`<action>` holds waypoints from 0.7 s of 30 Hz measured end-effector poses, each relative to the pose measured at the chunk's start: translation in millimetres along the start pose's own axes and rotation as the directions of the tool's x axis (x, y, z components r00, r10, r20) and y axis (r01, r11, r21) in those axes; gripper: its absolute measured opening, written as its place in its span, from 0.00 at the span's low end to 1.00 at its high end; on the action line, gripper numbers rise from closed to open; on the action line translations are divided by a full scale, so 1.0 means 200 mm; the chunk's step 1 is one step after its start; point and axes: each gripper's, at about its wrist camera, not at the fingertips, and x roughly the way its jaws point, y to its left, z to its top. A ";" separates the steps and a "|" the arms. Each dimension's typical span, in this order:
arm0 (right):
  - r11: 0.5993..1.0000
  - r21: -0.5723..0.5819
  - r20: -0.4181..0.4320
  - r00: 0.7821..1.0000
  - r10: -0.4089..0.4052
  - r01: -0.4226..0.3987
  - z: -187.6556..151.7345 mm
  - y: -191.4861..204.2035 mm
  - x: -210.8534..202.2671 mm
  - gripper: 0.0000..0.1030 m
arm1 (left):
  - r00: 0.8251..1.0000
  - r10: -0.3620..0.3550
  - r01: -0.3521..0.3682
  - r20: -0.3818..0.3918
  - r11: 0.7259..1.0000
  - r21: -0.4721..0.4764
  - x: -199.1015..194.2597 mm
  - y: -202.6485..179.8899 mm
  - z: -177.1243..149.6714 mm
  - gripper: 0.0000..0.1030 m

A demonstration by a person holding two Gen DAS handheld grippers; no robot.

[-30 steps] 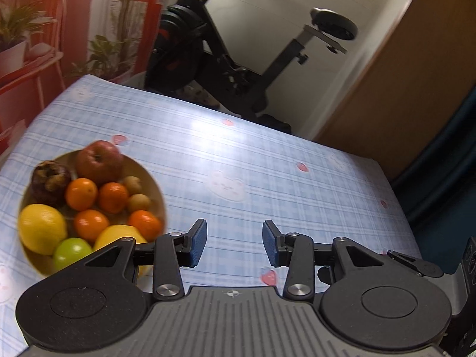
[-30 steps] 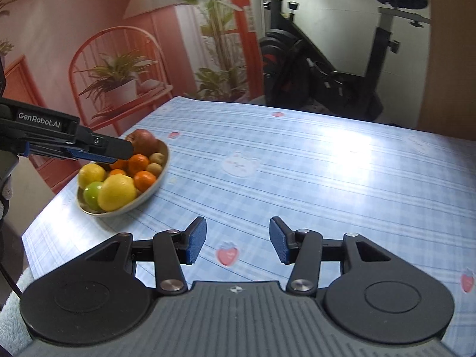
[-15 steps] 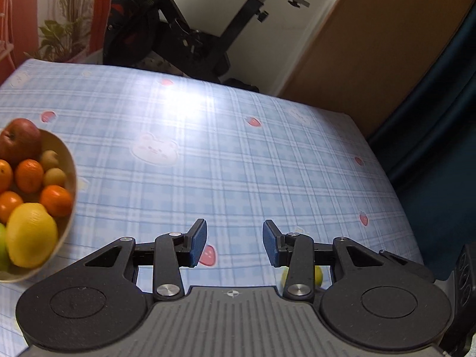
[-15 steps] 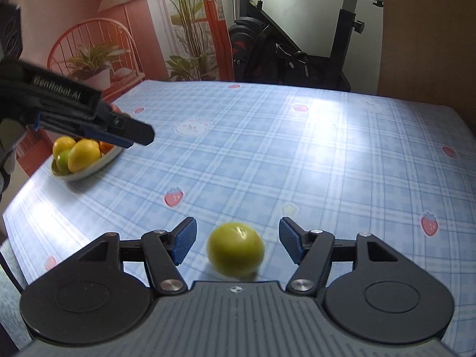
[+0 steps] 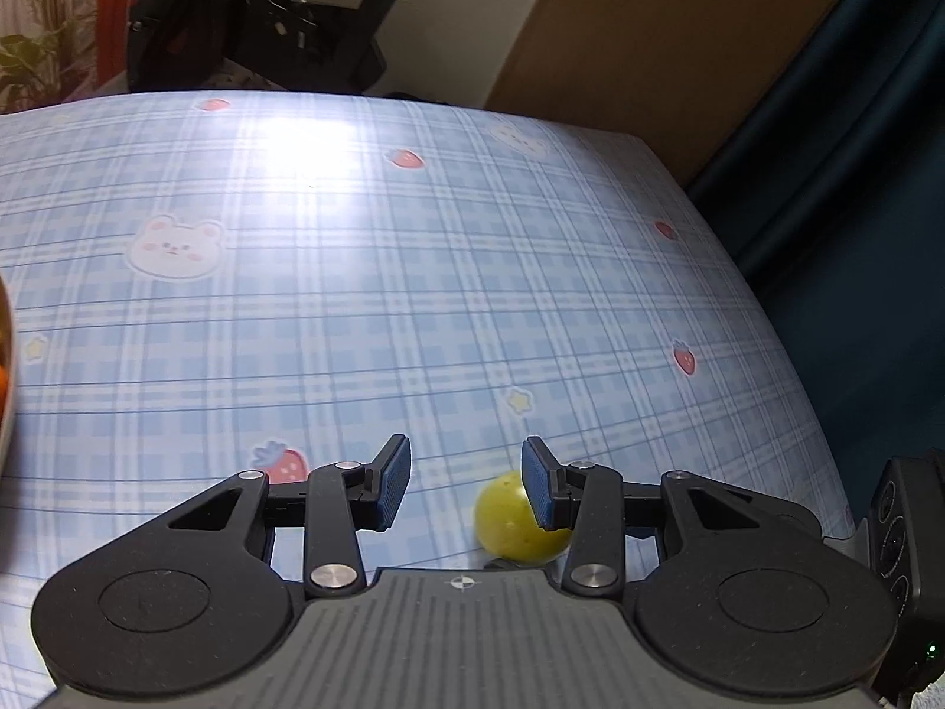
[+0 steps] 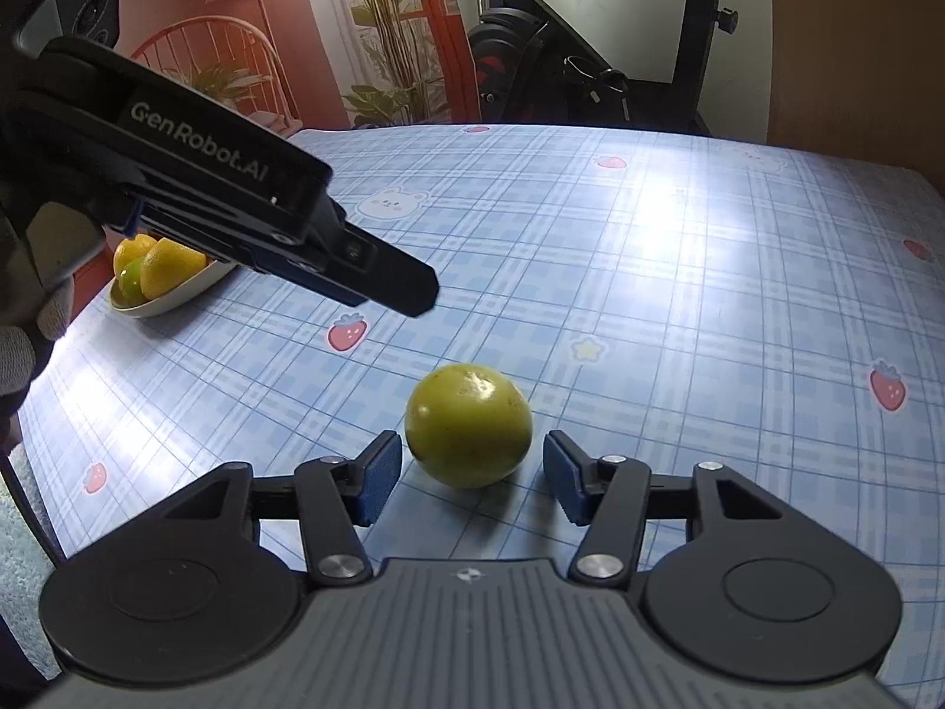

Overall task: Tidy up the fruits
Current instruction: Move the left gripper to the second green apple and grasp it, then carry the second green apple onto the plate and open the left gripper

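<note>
1. Near the table's front edge, a round yellow-green fruit (image 6: 468, 425) lies on the blue checked tablecloth (image 6: 649, 272), unheld.
2. Right gripper (image 6: 469, 472): jaws have just been closing, flanking the fruit without touching.
3. Left gripper (image 5: 466, 487): jaws apart, empty.
4. Remaining: grasp the fruit and carry it to the cream oval bowl (image 6: 177, 295) at the far left edge.

Glossy plaid tablecloth (image 6: 679, 272), smooth-skinned green fruit (image 6: 469, 425), and matt black plastic tongs (image 6: 469, 461).

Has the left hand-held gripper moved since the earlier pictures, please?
Yes. The left hand-held gripper has swung right, away from the fruit bowl, toward the green fruit.
</note>
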 end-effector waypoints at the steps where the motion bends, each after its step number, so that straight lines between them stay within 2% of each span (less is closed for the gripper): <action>1: 1.000 0.007 0.005 1.000 0.007 -0.007 0.00 -0.01 -0.01 0.54 | 1.000 -0.006 0.006 -0.007 1.000 0.001 0.01 -0.01 -0.01 0.42; 10: 0.997 0.051 0.034 0.998 0.057 -0.058 -0.02 -0.06 -0.03 0.52 | 0.995 -0.068 0.067 -0.076 0.998 -0.016 0.11 -0.10 -0.02 0.42; 16: 0.999 0.023 0.026 0.999 0.047 -0.047 -0.03 -0.04 -0.04 0.52 | 0.990 -0.101 0.097 -0.093 0.994 -0.046 0.15 -0.08 -0.05 0.41; 21: 0.998 0.027 0.012 0.998 0.055 -0.056 0.00 -0.02 -0.02 0.48 | 0.989 -0.109 0.105 -0.097 0.993 -0.050 0.16 -0.07 -0.06 0.39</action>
